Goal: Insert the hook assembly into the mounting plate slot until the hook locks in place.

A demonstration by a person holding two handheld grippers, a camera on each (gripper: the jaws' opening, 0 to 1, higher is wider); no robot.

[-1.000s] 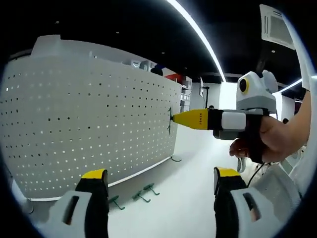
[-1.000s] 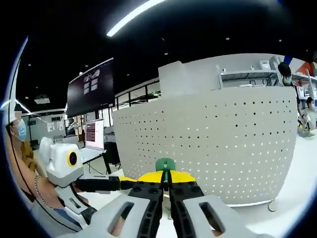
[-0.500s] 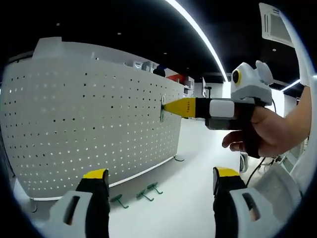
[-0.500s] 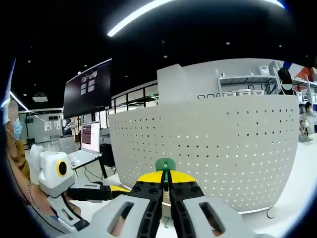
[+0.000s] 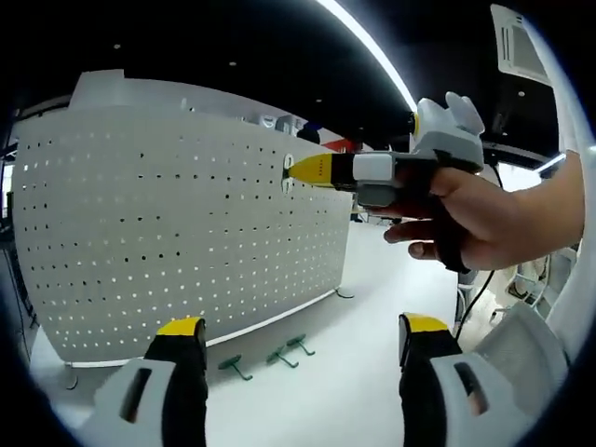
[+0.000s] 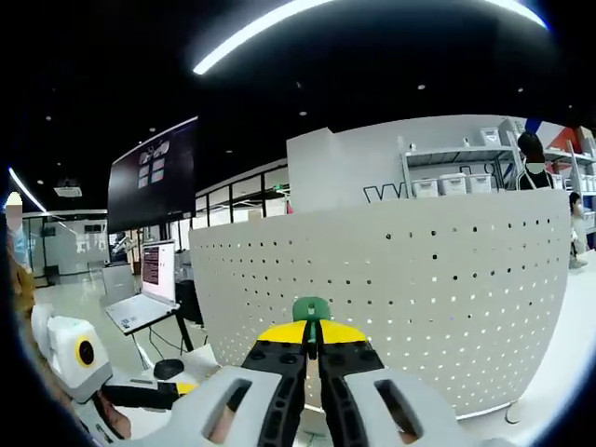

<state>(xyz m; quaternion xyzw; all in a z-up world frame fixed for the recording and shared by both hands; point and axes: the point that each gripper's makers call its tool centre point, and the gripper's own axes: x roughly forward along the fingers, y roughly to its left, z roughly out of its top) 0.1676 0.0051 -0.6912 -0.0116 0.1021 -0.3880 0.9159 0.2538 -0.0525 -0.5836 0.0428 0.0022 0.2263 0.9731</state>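
Green hook (image 6: 311, 308) pinched in my closed right gripper (image 6: 313, 346) nears the pegboard (image 5: 168, 233); misaligned prongs could jam, while my left gripper (image 5: 296, 337) idles agape, empty.

The left gripper view looked from low over the white table (image 5: 372, 372), facing the pegboard (image 5: 186, 223) at an angle from some way off, its own jaws rising at 7 and 5 o'clock, and it caught the right gripper (image 5: 291, 169) at 1 o'clock, tip at the board. The right gripper view sat close and faced the pegboard (image 6: 419, 279) nearly square on, with the left gripper (image 6: 168, 391) low at 8 o'clock. Both views shared the pegboard's perforated face.
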